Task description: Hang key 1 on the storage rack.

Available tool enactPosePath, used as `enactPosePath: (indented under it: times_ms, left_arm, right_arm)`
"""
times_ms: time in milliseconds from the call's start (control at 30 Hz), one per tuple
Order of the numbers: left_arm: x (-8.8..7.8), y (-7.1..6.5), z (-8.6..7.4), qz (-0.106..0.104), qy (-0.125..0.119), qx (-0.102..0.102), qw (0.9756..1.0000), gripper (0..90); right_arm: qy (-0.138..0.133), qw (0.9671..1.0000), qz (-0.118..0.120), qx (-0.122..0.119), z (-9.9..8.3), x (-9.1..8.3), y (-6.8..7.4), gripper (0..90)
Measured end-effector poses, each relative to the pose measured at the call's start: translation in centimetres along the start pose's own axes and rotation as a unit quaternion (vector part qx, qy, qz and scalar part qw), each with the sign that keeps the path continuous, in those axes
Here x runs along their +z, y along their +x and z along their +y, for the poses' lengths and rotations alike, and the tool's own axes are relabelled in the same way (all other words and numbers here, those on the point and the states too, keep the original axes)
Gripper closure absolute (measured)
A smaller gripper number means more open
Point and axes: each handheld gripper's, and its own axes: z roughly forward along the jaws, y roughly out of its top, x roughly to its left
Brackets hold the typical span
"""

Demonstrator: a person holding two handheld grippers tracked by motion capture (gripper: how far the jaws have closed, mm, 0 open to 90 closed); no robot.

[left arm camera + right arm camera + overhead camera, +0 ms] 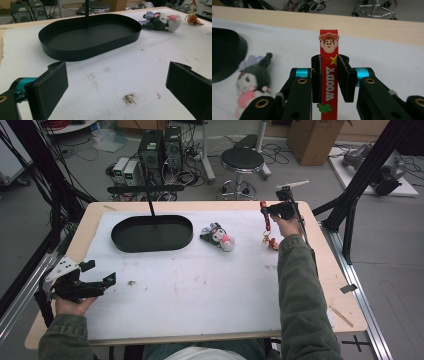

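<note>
A: The red rubber strap printed with a cowboy face and white letters [328, 75] stands upright at the centre of the right gripper view, pinched between the two black pads of the right gripper [329, 78]; the jaws are closed flat on its sides.

B: And from above?

A: In the high view the strap [267, 220] hangs at the upper right of the frame, clear of the white foam mat [200, 290]; a small cluster of red and gold charms [271, 241] dangles at its lower end, just above the mat; the right gripper [272, 210] holds it near its top.

B: The other hand?

A: The left gripper [107, 280] sits at the lower left of the high view, low over the mat; its jaws stand wide apart with nothing between them; the left gripper view shows bare, stained mat between the pads.

B: What else lies there?

A: A black oval metal tray [120, 242] at the upper left of centre, empty; a small grey, black and pink plush toy [218, 236] just right of it, between the tray and the strap.
</note>
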Motion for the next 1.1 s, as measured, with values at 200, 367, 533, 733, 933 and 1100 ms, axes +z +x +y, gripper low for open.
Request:
enactPosePath:
  times_ms: [200,367,533,733,933,1100]
  left_arm:
    - [0.1,0.0,0.1,-0.001,-0.001,0.002,1.0,4.6]
    - [0.3,-0.1,0.1,-0.006,-0.003,0.001,1.0,4.5]
    - [0.5,0.0,0.2,-0.012,0.0,0.001,0.9999,4.5]
    - [0.8,-0.1,0.3,-0.015,0.001,0.002,0.9999,4.5]
    - [0.8,-0.1,0.3,-0.017,0.0,0.006,0.9998,4.5]
    - [0.8,-0.2,0.3,-0.017,-0.001,0.007,0.9998,4.5]
  right_arm:
    - [-0.05,0.9981,0.036,0.002,0.5,-3.4,-0.5,75.4]
    - [-0.083,0.9948,0.056,0.019,0.6,-5.5,-0.9,75.4]
    - [-0.105,0.9905,0.073,0.052,0.8,-7.5,-2.0,75.4]
    - [-0.113,0.9897,0.075,0.047,1.5,-8.8,-1.7,75.4]
    - [-0.111,0.9909,0.076,0.005,2.5,-9.8,0.1,75.4]
    - [-0.112,0.9892,0.092,-0.016,3.5,-9.9,1.9,75.4]
